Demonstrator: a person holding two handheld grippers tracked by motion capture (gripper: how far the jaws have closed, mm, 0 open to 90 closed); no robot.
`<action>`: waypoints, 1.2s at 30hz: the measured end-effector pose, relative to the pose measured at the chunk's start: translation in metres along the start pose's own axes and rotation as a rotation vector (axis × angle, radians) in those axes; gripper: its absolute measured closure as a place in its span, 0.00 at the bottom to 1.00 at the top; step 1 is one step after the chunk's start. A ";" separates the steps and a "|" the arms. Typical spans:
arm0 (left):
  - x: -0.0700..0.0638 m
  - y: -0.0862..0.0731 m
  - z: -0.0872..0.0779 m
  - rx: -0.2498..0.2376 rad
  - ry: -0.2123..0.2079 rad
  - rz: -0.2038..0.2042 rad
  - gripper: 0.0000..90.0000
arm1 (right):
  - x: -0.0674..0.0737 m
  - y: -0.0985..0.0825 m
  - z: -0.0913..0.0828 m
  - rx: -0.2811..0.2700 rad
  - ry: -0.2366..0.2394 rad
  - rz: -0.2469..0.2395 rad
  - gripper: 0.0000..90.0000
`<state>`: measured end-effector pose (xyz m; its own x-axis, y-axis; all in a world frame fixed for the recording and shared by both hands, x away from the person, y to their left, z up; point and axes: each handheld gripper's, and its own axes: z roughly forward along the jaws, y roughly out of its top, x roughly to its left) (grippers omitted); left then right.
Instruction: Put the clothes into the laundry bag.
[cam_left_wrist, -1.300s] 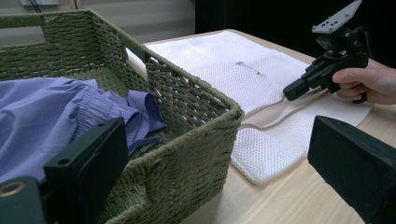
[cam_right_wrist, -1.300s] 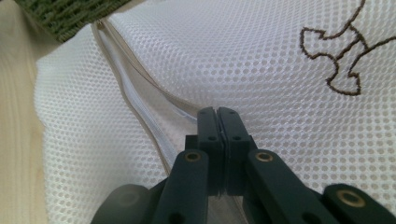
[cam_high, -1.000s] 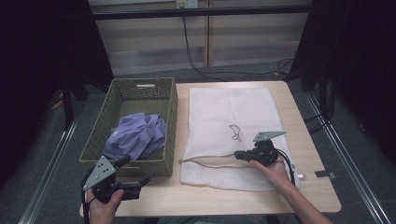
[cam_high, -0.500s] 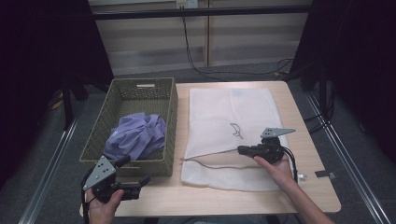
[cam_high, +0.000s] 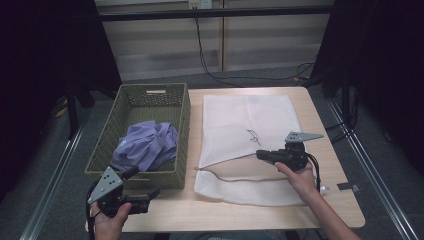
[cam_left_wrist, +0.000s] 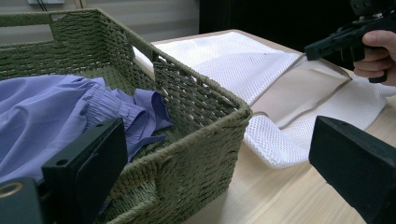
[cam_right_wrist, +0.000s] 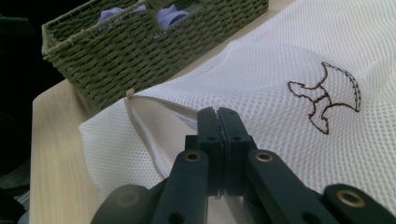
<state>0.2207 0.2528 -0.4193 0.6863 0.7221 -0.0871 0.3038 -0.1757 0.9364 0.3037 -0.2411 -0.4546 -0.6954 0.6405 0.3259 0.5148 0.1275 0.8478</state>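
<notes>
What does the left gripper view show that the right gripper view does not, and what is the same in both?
Left gripper view: its own jaws stand wide apart, and beyond them the right gripper lifts the upper edge of the white mesh bag, leaving its mouth open. Right gripper view: its jaws are shut on the mesh, beside an embroidered brown mark and the zipper's end. Both: the woven green basket holding purple cloth, on the wooden table.
</notes>
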 end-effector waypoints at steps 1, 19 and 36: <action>0.000 0.000 0.000 0.000 -0.007 0.001 0.05 | 0.000 0.001 -0.001 -0.003 0.002 -0.001 0.99; 0.002 0.000 -0.004 -0.009 0.015 -0.002 0.05 | 0.004 0.027 -0.006 -0.081 0.012 -0.012 0.99; 0.004 0.002 -0.005 -0.023 0.024 -0.016 0.05 | 0.006 0.056 -0.009 -0.165 0.009 -0.035 0.99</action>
<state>0.2203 0.2591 -0.4162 0.6655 0.7405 -0.0939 0.2991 -0.1492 0.9425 0.3237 -0.2372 -0.4013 -0.7164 0.6309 0.2977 0.4011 0.0233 0.9157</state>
